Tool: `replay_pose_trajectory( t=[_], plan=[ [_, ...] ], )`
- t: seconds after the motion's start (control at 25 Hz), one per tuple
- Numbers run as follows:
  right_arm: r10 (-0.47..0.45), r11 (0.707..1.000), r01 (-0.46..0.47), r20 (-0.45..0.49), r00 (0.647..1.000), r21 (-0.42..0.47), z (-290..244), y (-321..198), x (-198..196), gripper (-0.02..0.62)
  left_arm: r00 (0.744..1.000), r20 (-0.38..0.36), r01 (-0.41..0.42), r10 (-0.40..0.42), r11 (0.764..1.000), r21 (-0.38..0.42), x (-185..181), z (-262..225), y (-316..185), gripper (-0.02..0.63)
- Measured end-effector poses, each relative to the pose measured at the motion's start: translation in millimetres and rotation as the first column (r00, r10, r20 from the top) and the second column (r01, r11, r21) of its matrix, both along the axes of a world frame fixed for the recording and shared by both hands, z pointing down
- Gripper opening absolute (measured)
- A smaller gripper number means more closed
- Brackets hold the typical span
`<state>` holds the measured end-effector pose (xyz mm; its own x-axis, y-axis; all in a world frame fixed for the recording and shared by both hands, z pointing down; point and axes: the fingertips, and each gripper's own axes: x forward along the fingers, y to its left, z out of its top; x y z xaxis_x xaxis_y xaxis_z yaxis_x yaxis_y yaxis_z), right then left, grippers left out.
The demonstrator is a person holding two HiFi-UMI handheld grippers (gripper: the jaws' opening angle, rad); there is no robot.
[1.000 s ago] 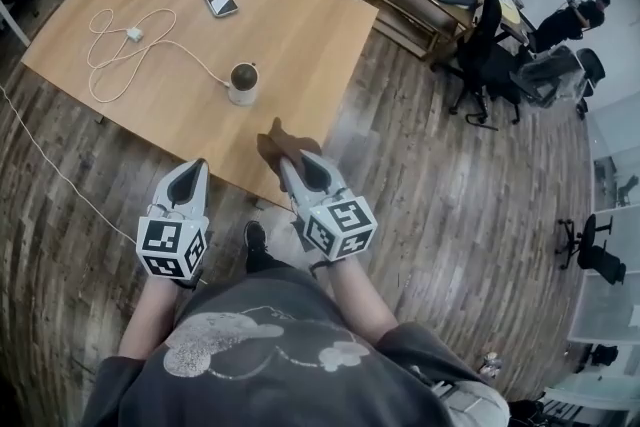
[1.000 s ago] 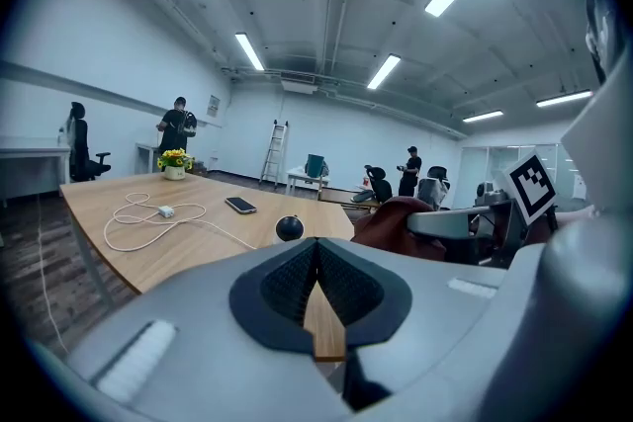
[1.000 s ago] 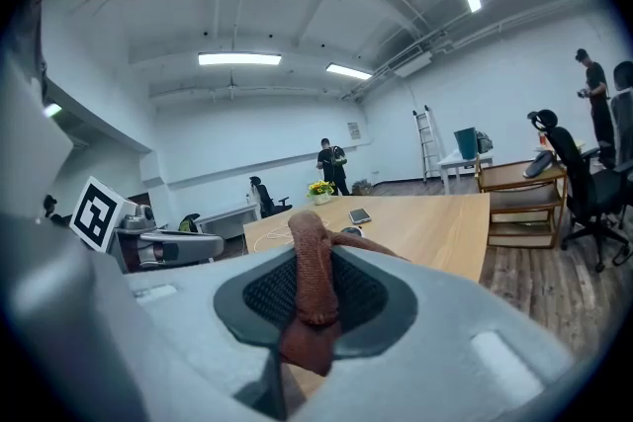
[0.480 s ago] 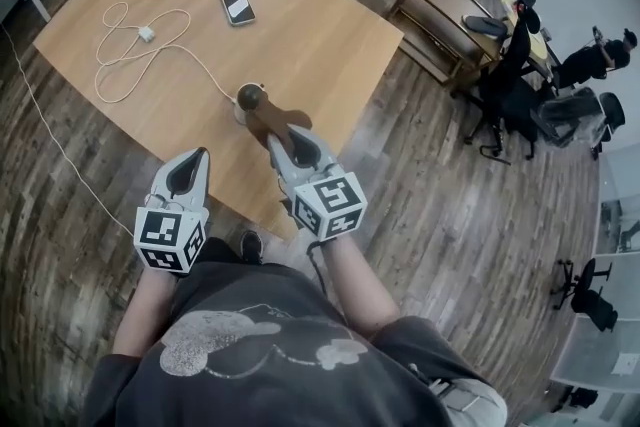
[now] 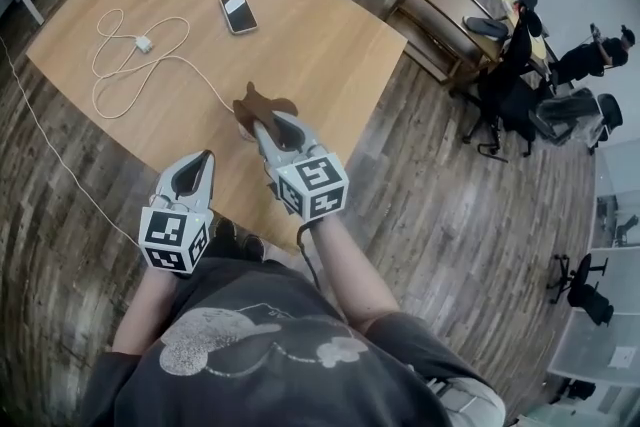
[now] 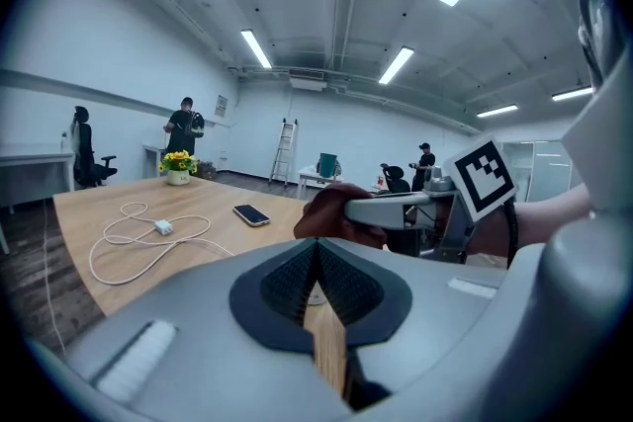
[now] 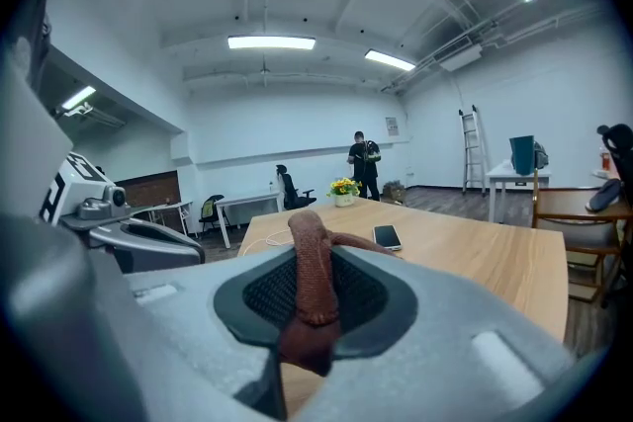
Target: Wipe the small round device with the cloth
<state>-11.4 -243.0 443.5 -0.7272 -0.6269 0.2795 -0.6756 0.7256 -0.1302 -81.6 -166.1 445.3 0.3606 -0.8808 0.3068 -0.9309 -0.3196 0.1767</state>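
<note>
Wooden table (image 5: 330,45) is carrying the device (image 5: 243,129) near its close edge. Only a pale sliver of it is showing, the rest lying under the cloth (image 5: 262,103). The cloth is draping over the device's top and appears to be touching it. The right gripper (image 5: 266,125) is clamping the cloth, a brown fold standing up between its pads in the right gripper view. The device is sitting directly ahead of its tips and just below them. The left gripper (image 5: 203,160) is hovering over the table edge, left of the device and farther from it, jaws together on nothing. Judgement: the wipe is falling to the right hand, the stroke running across the device's top. Nothing is bracing the base, so it may slide. A cable (image 5: 146,44) is trailing leftward from the device, and a phone (image 5: 238,12) is lying well apart.
</note>
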Motion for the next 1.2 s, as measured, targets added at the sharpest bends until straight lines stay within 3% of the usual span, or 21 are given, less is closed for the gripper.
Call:
replay_pose_trajectory(
  t=[0.32,0.6,0.8,1.04,1.2],
  plan=[
    [0.079,0.993,-0.087,-0.093,0.993,-0.082,34.2,-23.0,-0.2,0.058,0.998,-0.025,-0.067,0.066,0.998,-0.020,-13.0,4.4,-30.4,0.018],
    [0.201,0.968,-0.214,-0.110,0.973,-0.129,51.9,-24.4,46.5,0.060,0.994,-0.034,-0.103,0.102,0.994,-0.044,-11.5,11.4,-39.0,0.018],
    [0.266,0.945,-0.283,-0.117,0.957,-0.166,67.0,-20.3,84.5,0.060,0.996,-0.029,-0.083,0.081,0.994,-0.066,-6.1,17.3,-37.7,0.018],
    [0.255,0.946,-0.273,-0.116,0.960,-0.175,70.2,-10.5,108.0,0.059,0.998,-0.029,-0.060,0.059,0.996,-0.070,8.2,19.6,-33.6,0.018],
    [0.223,0.961,-0.230,-0.061,0.973,-0.151,53.3,-1.7,102.2,0.061,0.999,-0.030,-0.040,0.038,0.997,-0.069,10.7,20.4,-34.0,0.018]
  ],
)
